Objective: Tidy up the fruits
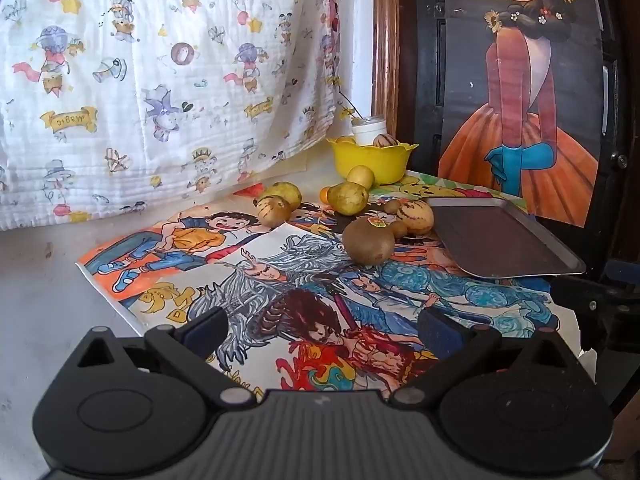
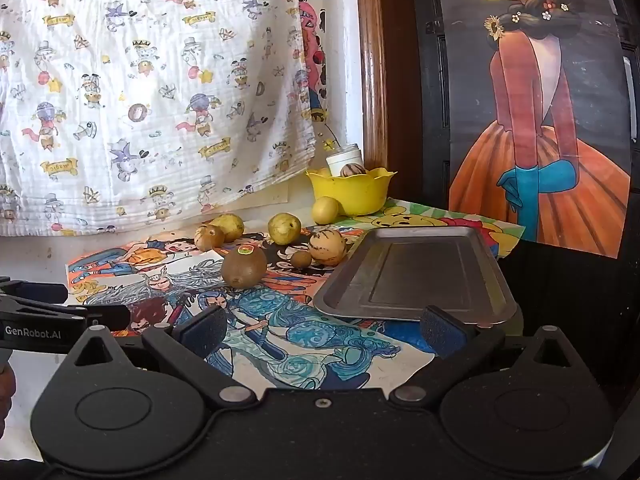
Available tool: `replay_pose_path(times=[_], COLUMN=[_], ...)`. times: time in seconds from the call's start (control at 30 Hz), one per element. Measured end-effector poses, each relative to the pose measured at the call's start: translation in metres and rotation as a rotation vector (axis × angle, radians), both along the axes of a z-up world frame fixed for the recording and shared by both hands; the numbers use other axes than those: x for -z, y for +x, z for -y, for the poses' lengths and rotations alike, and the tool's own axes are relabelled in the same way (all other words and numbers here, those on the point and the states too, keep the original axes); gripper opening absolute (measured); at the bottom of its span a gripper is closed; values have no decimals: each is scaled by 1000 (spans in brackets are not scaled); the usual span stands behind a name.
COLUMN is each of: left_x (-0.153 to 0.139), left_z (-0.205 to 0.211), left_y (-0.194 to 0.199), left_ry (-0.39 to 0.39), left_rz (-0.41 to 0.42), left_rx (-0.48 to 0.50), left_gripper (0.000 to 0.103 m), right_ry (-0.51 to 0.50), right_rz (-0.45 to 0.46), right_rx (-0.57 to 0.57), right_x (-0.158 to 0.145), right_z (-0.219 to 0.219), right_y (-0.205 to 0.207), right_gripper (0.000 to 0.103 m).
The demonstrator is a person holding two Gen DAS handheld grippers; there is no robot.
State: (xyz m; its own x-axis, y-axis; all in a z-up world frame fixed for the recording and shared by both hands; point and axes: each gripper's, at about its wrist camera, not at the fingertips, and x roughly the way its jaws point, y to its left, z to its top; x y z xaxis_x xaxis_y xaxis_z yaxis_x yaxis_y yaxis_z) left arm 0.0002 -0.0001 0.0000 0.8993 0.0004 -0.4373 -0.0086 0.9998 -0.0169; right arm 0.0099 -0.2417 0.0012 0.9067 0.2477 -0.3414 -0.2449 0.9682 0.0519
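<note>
Both jaws spread wide, nothing between: left gripper, right gripper. Fruits loose mid-mat, kiwi nearest, pears and striped melons behind. Likely to roll toward the mat's edge if nudged off-centre. Tray at right edge, bare. Bowl at far corner, holding one striped fruit, perhaps more.

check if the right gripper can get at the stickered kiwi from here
Probably yes: the right gripper is open and empty, and only flat drawings lie before the stickered kiwi; the metal tray sits off to its right.
</note>
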Motion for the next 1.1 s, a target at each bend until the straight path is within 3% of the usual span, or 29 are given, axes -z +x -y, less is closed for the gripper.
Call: replay_pose_path(times=[1.1], left_x=[6], left_z=[-2], left_y=[3], left_ry=[-16], left_rz=[-33], left_rx=[2], left_gripper=[103], right_ry=[-4], right_rz=[-17], right_rx=[-11], right_x=[5], right_z=[-4], right_y=[2], right_gripper=[103])
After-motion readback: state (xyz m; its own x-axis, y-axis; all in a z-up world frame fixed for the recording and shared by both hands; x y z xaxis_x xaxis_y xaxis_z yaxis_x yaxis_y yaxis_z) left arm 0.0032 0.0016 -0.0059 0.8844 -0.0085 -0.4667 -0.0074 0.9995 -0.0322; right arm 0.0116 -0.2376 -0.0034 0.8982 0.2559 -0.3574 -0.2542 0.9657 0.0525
